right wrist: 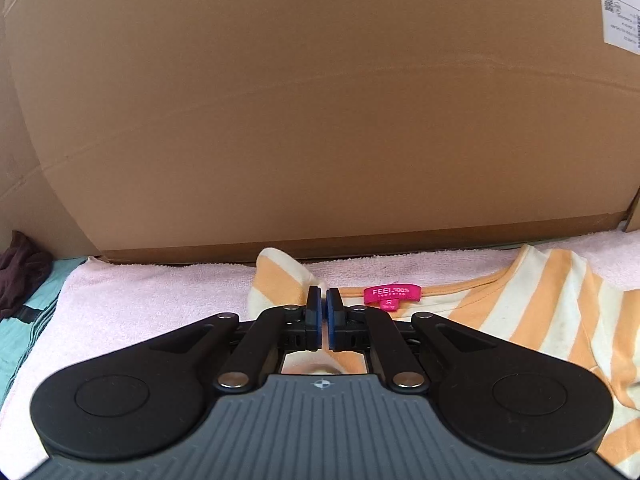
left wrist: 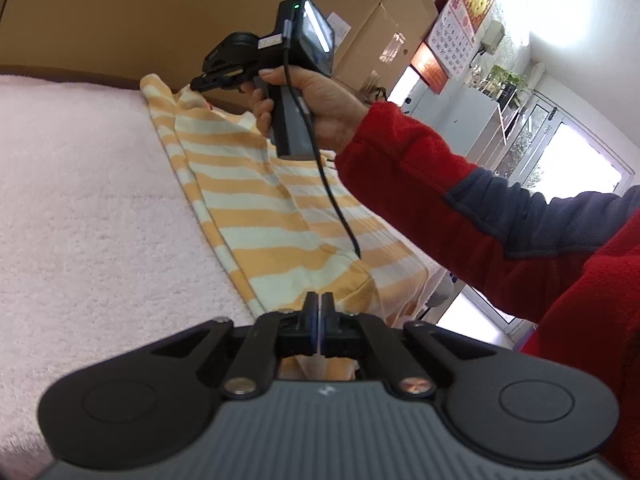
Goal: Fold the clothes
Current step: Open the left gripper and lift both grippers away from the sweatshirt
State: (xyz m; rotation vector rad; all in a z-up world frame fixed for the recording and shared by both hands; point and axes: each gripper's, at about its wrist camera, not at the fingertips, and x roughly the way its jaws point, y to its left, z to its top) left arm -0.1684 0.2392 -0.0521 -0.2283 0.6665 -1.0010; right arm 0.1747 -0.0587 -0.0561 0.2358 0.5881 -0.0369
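Observation:
An orange-and-white striped shirt [left wrist: 256,200] lies lengthwise on a pink towel [left wrist: 80,208], with one side folded over. My left gripper [left wrist: 320,300] is shut on the shirt's hem end, and fabric shows under its fingers. The right gripper [left wrist: 199,82], held by a hand, reaches the far shoulder end. In the right wrist view my right gripper [right wrist: 323,300] is shut on a fold of the striped shirt [right wrist: 540,308] by the shoulder, just left of the neckline with its pink size label [right wrist: 392,295].
A large cardboard box [right wrist: 320,100] stands close behind the pink towel [right wrist: 160,292]. A dark garment [right wrist: 20,272] and teal cloth [right wrist: 24,340] lie off the towel's left end. A red-sleeved arm [left wrist: 460,200] crosses above the shirt. A glass door [left wrist: 568,152] is far right.

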